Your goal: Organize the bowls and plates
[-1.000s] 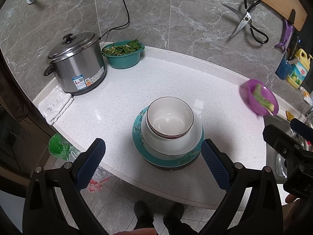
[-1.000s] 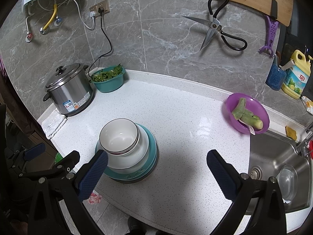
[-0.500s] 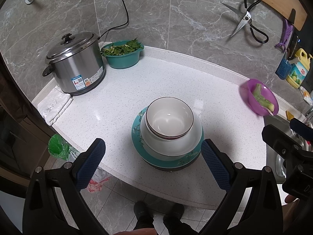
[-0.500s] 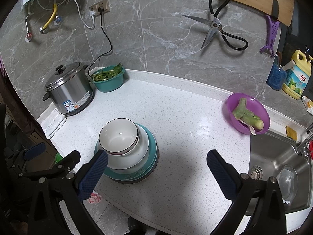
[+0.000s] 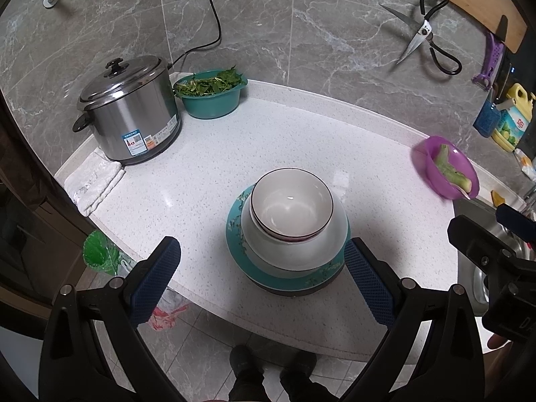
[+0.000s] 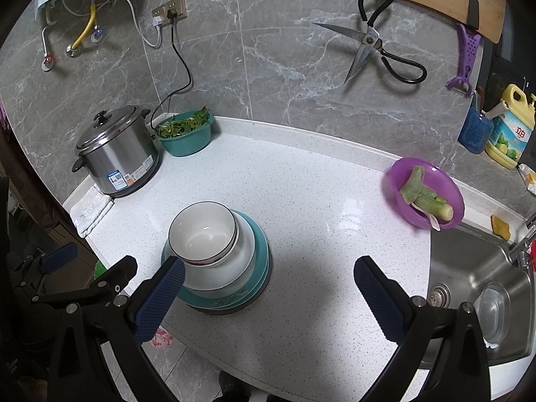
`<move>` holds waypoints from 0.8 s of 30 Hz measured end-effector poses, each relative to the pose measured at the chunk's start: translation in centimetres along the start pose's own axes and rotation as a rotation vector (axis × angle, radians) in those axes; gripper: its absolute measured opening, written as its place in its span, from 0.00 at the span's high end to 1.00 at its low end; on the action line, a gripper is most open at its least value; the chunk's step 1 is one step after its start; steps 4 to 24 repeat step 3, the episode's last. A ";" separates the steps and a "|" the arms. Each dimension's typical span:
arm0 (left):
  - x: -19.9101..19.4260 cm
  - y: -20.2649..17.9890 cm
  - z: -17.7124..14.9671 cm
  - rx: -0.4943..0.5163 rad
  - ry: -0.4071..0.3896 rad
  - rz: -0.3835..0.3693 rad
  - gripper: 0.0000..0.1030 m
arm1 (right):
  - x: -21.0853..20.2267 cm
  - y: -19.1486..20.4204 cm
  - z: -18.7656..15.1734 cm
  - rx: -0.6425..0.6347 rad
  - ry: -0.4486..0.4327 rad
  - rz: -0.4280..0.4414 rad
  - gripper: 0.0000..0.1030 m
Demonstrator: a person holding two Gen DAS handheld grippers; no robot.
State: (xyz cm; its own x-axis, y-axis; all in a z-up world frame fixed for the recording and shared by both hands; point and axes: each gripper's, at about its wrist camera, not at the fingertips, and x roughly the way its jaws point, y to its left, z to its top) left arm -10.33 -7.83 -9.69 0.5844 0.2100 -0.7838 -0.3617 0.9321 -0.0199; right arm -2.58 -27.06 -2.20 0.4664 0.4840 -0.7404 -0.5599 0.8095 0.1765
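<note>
A stack [image 5: 288, 234] of dishes sits on the white counter [image 5: 301, 140], close to its front edge. At the bottom of the stack is a teal plate [image 5: 268, 273] with a dark plate under it. On the teal plate sits a wide white bowl [image 5: 294, 254]. Inside that bowl sits a small bowl [image 5: 291, 207] with a dark rim, and it is empty. The left gripper [image 5: 261, 283] hangs in front of the stack, a bit above it. Its two blue fingers [image 5: 152, 281] are wide apart, one on each side of the stack, and they do not touch it. The right gripper [image 6: 268, 298] is to the right of the stack, over bare counter. Its fingers [image 6: 378, 298] are wide apart too and hold nothing. Its left finger looks just beside the stack, but I cannot tell if it touches. Far behind the stack on the left stands a steel pot [image 5: 127, 110] with a lid. A green bowl [image 5: 211, 95] full of leaves is just beside the pot. A white cloth [image 5: 93, 182] lies in front of the pot. To the right of the stack, well apart, is a purple bowl [image 6: 425, 191] with green pieces of vegetable in it. A sink [image 6: 475, 288] is past the purple bowl. Scissors [image 6: 372, 50] hang on the gray wall behind the stack.
</note>
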 end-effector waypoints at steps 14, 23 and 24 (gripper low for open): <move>0.0 0.0 0.0 -0.001 -0.001 -0.004 0.03 | 0.0 0.0 0.0 0.000 0.000 0.000 0.00; 0.0 0.0 0.0 -0.001 -0.001 -0.004 0.03 | 0.0 0.0 0.0 0.000 0.000 0.000 0.00; 0.0 0.0 0.0 -0.001 -0.001 -0.004 0.03 | 0.0 0.0 0.0 0.000 0.000 0.000 0.00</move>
